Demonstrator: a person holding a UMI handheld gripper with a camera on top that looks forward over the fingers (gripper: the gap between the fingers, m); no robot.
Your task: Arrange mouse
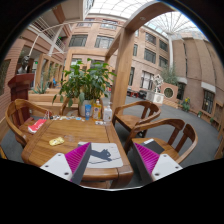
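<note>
Ahead, fingers (112, 160) spread wide and empty above the tabletop (45, 150); a mouse (101, 154) lies between them on a mat (108, 157).

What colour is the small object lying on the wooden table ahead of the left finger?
Yellow. The small object on the wooden table shows in the gripper view, ahead of the open fingers.

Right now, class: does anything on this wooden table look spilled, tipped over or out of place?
Nothing stands out. The wooden table carries a bottle standing upright, a small yellow object and a grey mat lying flat. The chairs stand upright round it. The open tongs hold nothing. I cannot pick out a mouse.
</note>
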